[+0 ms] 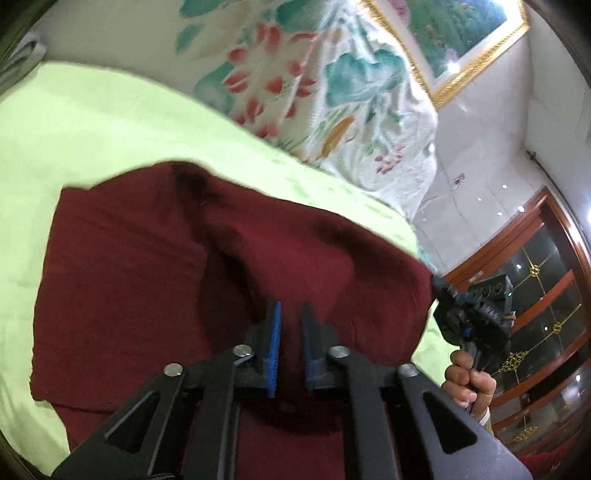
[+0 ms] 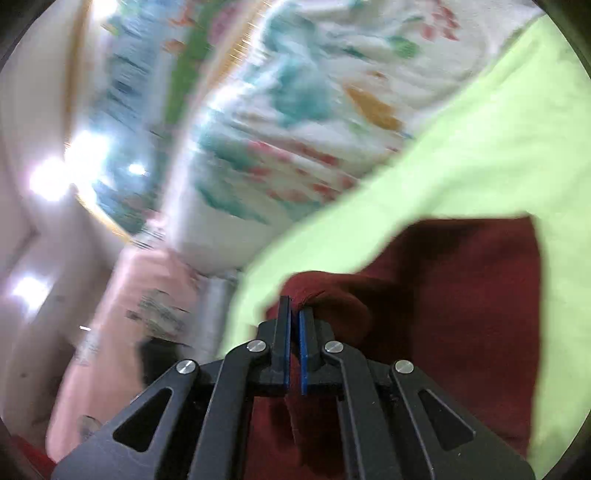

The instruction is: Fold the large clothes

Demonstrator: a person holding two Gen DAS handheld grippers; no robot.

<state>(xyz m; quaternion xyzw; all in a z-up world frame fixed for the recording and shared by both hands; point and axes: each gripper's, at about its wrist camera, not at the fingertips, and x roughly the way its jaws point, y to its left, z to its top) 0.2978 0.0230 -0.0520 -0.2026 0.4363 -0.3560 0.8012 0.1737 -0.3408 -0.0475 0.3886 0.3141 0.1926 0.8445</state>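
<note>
The dark red garment point(image 1: 155, 266) lies on the bed's light green sheet point(image 1: 92, 122), its far part spread flat and its near part raised in soft humps. It looks like a thick, matte woven or knitted cloth: limp, not slippery, with enough weight to sag between two holds, and nothing in it to break. It will likely drape and crease wherever it is lifted, so the sound places to take it are the edge and corners, well apart, to keep the fold line straight.

The left hand-held gripper point(image 1: 291, 314) is at the near edge, its blue pads slightly apart with red cloth seeming to run between them; whether they truly bite it I cannot tell. The right hand-held gripper point(image 2: 294, 308) is pressed almost together, pinching a bunched ridge of the garment at the tips. A floral quilt point(image 1: 332, 92) is heaped at the far side of the bed, a framed picture point(image 1: 461, 33) beyond.
</note>
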